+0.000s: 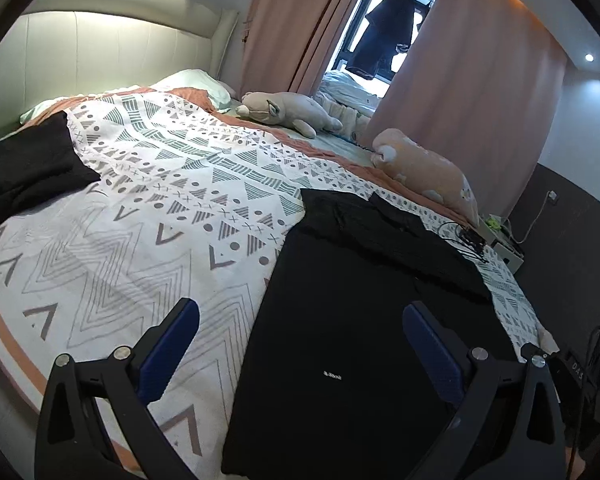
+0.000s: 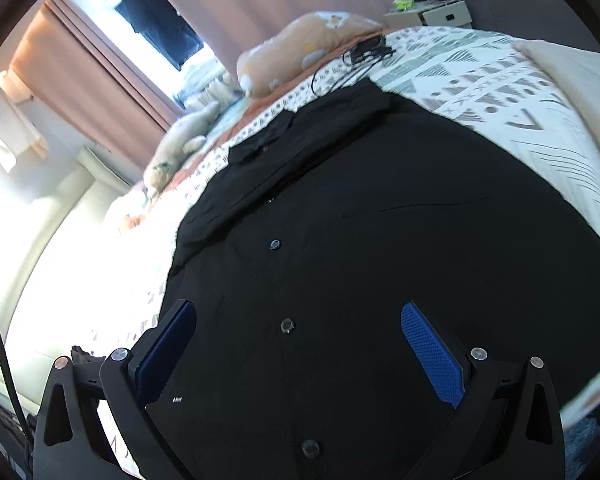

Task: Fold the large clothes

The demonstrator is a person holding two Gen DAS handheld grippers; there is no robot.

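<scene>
Both claws, left [image 1: 300,340] and right [image 2: 298,340], gape wide, empty; shirt [image 2: 380,240] flat, collar at 12 o'clock, folds pending.

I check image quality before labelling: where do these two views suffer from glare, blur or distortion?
Left wrist view: mostly sharp; fisheye bends the bed; the window is bright. Right wrist view: the left side blows out to white near the headboard; the quilt smears at the right edge; the black shirt shows little detail except its buttons.
</scene>
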